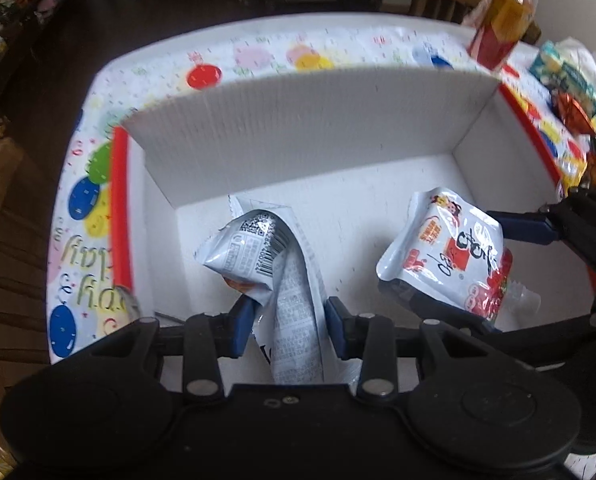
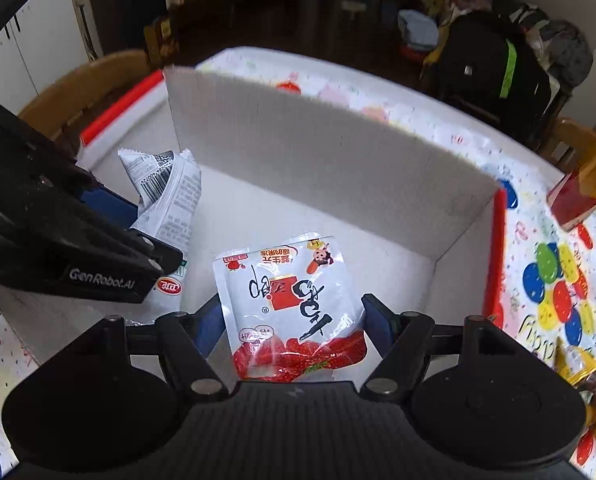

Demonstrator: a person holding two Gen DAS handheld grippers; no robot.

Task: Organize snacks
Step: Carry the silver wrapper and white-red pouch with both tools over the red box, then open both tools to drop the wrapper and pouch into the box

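Note:
A white cardboard box with a red rim stands open on a balloon-print tablecloth. My left gripper is low inside the box. Its blue pads are shut on a crumpled silver snack packet with a barcode, which also shows in the right wrist view. My right gripper is inside the box to the right. It holds a white jelly pouch with red strawberries across its width. In the left wrist view the pouch hangs tilted above the box floor.
A bottle of orange drink with a red label stands beyond the box's far right corner. Several loose snacks lie on the cloth to the right of the box. A wooden chair stands at the table's left side.

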